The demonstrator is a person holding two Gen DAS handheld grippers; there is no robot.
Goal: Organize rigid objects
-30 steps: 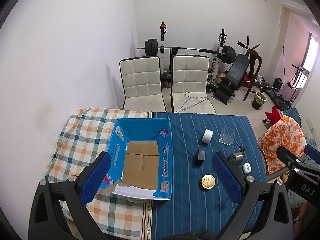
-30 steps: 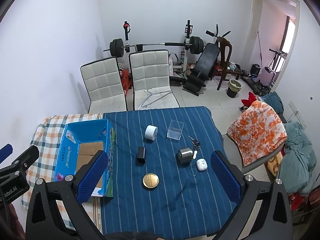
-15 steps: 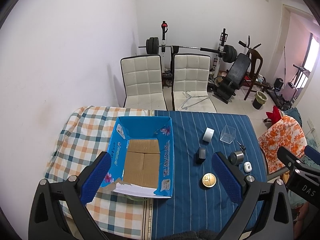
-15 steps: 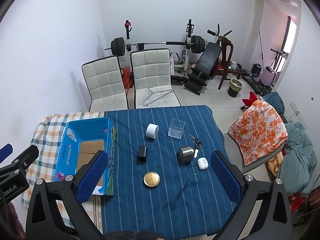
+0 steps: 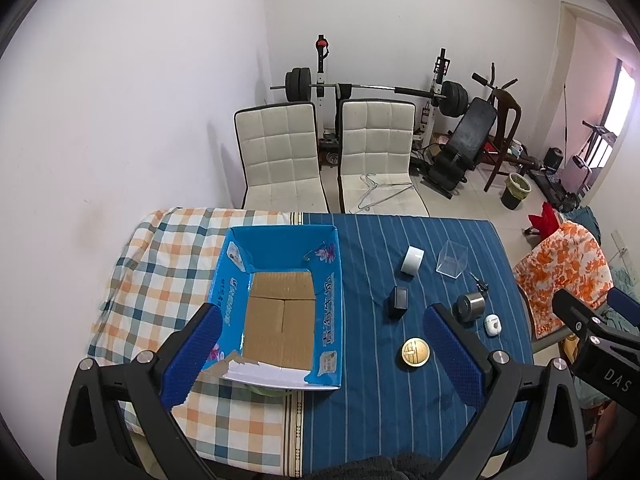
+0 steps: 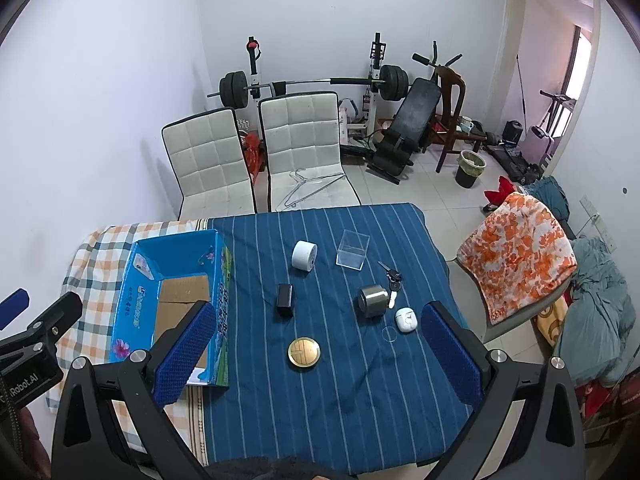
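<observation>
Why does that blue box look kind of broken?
The blue cardboard box has a ragged, torn near edge showing white, and its top is cut open. It is empty, while the small things lie scattered on the blue striped cloth.

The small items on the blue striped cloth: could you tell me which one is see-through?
The clear plastic cube, at the far side beside the white tape roll. The cloth's stripes show through it, whereas the black box and metal cylinder are opaque.

The left gripper (image 5: 320,354) hung wide open above an empty blue box (image 5: 280,308), small objects scattered beside it on the blue cloth (image 5: 372,408).
</observation>
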